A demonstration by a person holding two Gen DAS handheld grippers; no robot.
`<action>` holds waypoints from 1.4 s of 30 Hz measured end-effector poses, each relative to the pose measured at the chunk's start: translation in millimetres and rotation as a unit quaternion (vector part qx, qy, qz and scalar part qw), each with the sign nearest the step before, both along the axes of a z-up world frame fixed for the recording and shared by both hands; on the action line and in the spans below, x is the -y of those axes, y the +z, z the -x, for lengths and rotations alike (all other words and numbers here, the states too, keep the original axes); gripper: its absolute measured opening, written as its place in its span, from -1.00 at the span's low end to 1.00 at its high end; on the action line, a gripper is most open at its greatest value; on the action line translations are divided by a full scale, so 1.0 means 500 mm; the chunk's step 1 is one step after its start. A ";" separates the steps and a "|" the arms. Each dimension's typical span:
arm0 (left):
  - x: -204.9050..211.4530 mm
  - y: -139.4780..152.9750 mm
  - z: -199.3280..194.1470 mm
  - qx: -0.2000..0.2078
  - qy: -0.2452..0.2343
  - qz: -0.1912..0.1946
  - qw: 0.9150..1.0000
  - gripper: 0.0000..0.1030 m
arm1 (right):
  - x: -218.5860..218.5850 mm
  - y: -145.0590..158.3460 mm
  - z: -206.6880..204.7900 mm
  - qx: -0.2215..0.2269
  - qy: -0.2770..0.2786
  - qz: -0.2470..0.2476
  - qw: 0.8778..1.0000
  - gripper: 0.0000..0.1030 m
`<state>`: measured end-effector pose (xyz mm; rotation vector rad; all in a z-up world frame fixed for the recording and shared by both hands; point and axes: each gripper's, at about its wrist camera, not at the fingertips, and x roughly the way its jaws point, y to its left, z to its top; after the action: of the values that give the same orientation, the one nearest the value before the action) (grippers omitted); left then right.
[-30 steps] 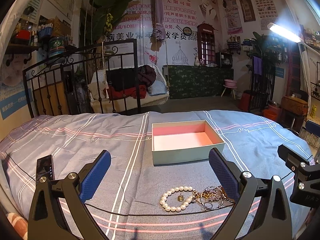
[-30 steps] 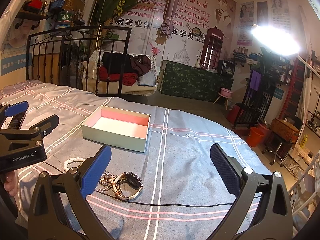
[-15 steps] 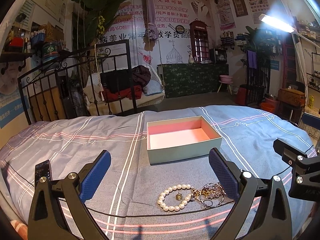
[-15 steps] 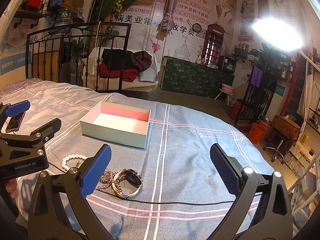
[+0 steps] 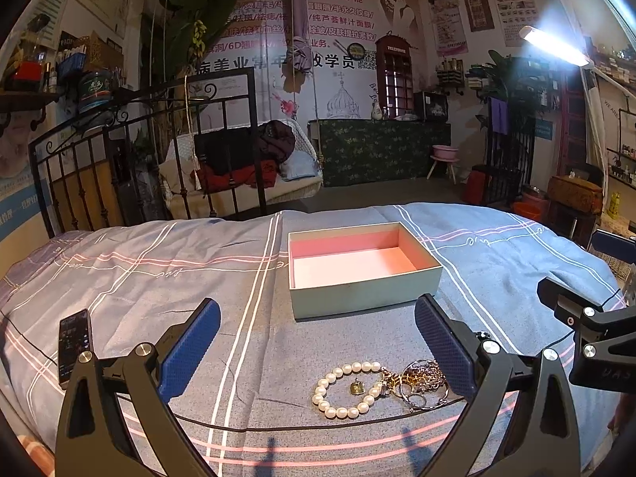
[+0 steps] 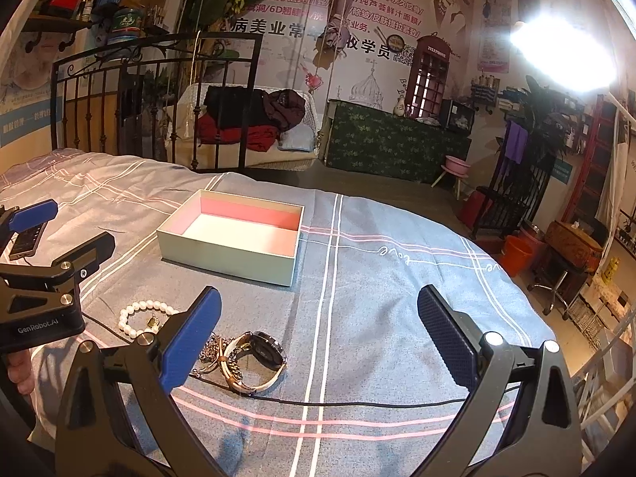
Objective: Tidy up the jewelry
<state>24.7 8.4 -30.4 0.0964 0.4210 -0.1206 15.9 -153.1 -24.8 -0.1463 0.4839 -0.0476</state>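
An open pale green box (image 5: 363, 272) (image 6: 234, 234) with a pink inside lies empty on the striped bedspread. In front of it rest a pearl bracelet (image 5: 348, 389) (image 6: 145, 314) with a small gold charm, a tangle of gold chains and rings (image 5: 421, 381) (image 6: 216, 348), and a wristwatch (image 6: 264, 351). My left gripper (image 5: 318, 342) hovers open just above the pearls, holding nothing. My right gripper (image 6: 318, 330) is open too, with the watch by its left finger. Each gripper shows at the edge of the other's view.
A black phone (image 5: 73, 344) (image 6: 26, 240) lies on the bed at the left. A black iron bed frame (image 5: 151, 151) stands behind the bed. Beyond it are a swing seat with clothes (image 5: 246, 167), a green cabinet (image 5: 381, 153) and an orange bucket (image 6: 516, 252).
Both grippers have tilted and drifted slightly, so the box and jewelry sit a little higher and closer in view. Nothing was picked up; both stay open.
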 end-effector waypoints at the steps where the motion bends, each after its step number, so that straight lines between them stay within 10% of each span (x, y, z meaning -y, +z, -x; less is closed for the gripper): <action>1: -0.001 -0.001 -0.001 0.000 0.001 0.001 1.000 0.88 | -0.001 -0.001 -0.003 -0.001 0.000 0.001 1.000 0.89; 10: -0.009 -0.013 -0.007 -0.037 -0.042 -0.014 0.998 0.88 | 0.022 0.012 0.022 0.051 -0.014 -0.050 0.997 0.89; 14: -0.026 -0.059 -0.024 -0.091 -0.034 -0.049 0.994 0.88 | 0.037 -0.031 -0.038 -0.061 0.027 -0.093 0.993 0.89; 30: 0.021 -0.196 -0.139 -0.262 -0.133 -0.092 0.951 0.88 | 0.074 -0.145 -0.147 -0.170 0.010 -0.111 0.979 0.89; 42: 0.016 -0.206 -0.155 -0.259 -0.173 -0.030 0.950 0.69 | 0.048 -0.168 -0.169 -0.197 0.051 -0.117 0.972 0.89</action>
<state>102.1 0.4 -133.2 0.1995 0.9321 -0.4867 100.6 -177.2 -108.7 0.0540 0.8728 0.1416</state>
